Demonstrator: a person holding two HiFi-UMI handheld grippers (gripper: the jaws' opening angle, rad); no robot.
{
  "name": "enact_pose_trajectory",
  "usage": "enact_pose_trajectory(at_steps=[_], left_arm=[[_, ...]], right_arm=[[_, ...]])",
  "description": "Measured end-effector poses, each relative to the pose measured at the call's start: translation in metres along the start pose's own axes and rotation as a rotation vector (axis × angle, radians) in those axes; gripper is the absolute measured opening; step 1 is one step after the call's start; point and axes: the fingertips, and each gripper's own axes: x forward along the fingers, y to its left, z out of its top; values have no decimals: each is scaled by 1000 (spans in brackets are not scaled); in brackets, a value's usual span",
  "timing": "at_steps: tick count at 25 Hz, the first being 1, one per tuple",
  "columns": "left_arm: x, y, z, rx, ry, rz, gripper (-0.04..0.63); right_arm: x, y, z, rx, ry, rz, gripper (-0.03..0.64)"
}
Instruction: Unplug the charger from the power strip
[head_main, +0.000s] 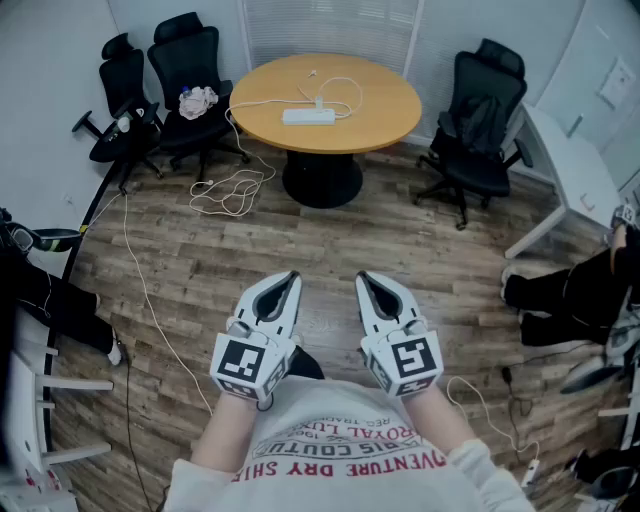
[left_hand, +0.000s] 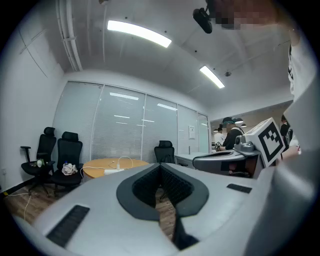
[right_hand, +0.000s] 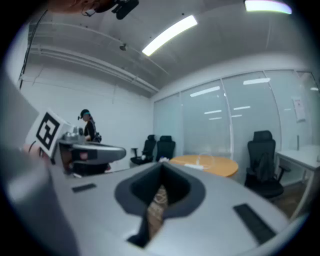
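A white power strip (head_main: 308, 116) lies on the round wooden table (head_main: 380, 118) across the room, with a small white charger (head_main: 319, 101) plugged into it and a thin white cable looping over the tabletop. The strip also shows small and far off in the left gripper view, power strip (left_hand: 114, 171). Both grippers are held close to my body, far from the table. My left gripper (head_main: 290, 279) and my right gripper (head_main: 363, 279) point level toward the table. Each has its jaws together at the tips with nothing between them.
Black office chairs stand left of the table (head_main: 190, 85) and right of it (head_main: 485, 120). A white cable (head_main: 232, 190) lies coiled on the wood floor and runs along the left. A white desk (head_main: 575, 175) is at the right, and a person (left_hand: 231, 135) stands further off.
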Motion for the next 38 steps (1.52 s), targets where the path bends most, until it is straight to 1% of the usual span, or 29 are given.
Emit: enact_pose_trajectory(at_steps=[4, 10, 12, 15, 19, 21, 24, 28, 33, 38], left_arm=[[2, 6, -5, 1, 2, -4, 34], [9, 16, -9, -23, 9, 4, 34], [10, 18, -10, -29, 2, -11, 34], [15, 26, -13, -62, -8, -22, 34], [32, 39, -27, -99, 27, -31, 34], [42, 49, -28, -109, 30, -43, 34], [58, 71, -18, -103, 8, -55, 34], [78, 112, -4, -81, -10, -58, 34], [106, 164, -4, -92, -14, -70, 34], [129, 208, -8, -100, 6, -103, 34]], right_arm=[[5, 0, 2, -9, -8, -2, 28], [16, -2, -7, 5, 15, 12, 28], [22, -4, -11, 31, 26, 4, 28], [35, -12, -22, 93, 63, -4, 28], [52, -23, -33, 121, 107, -7, 28], [66, -29, -33, 130, 121, -10, 28], [93, -37, -27, 126, 123, -23, 28], [136, -37, -14, 100, 122, -34, 28], [187, -41, -11, 89, 115, -49, 28], [227, -47, -17, 97, 149, -93, 28]])
